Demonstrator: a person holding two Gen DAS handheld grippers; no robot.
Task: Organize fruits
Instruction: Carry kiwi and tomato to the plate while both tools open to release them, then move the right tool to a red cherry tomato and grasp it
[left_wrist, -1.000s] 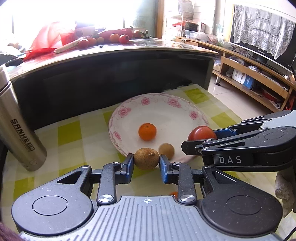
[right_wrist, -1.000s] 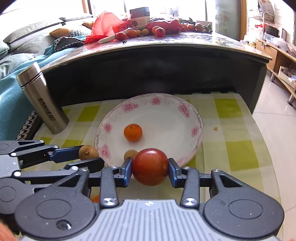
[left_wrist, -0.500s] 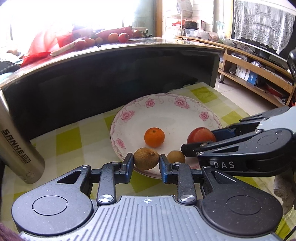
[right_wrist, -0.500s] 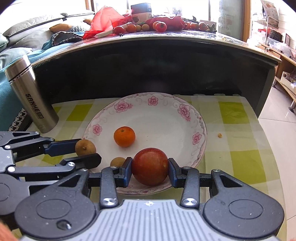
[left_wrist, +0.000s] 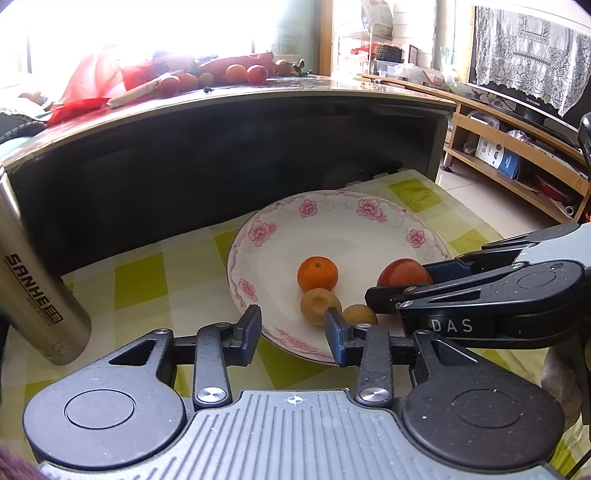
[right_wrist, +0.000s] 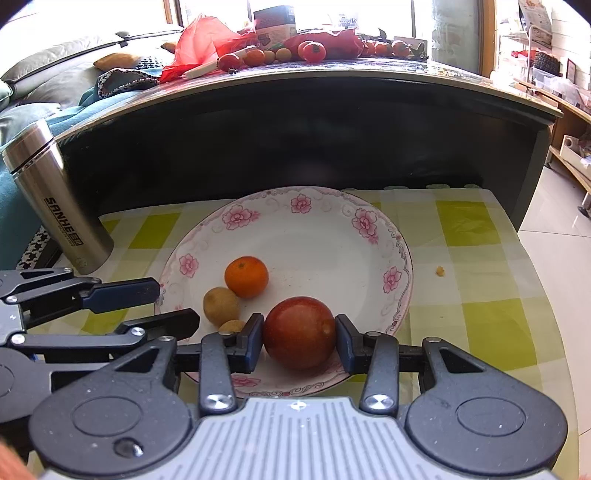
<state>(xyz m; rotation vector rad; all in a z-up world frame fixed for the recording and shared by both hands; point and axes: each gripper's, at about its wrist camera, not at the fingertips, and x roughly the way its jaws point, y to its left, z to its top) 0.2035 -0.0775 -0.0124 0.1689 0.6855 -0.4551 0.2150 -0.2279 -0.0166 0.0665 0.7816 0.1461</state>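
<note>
Four fruits sit on the white flower-rimmed china plate (right_wrist: 400, 254): a small orange mandarin (right_wrist: 246, 277), two brownish-yellow round fruits (right_wrist: 221, 306), and a big red apple-like fruit (right_wrist: 300, 332) clamped between the right gripper (right_wrist: 300, 341) pads at the near rim. The left gripper (left_wrist: 293, 328) has its jaws spread with nothing in them. Only the right view shows a yellow crumb (right_wrist: 439, 271) on the green-checked tablecloth (right_wrist: 472, 229); the left view alone catches the wooden TV shelf (left_wrist: 517, 170). A steel thermos (right_wrist: 55, 203) stands to the left.
</note>
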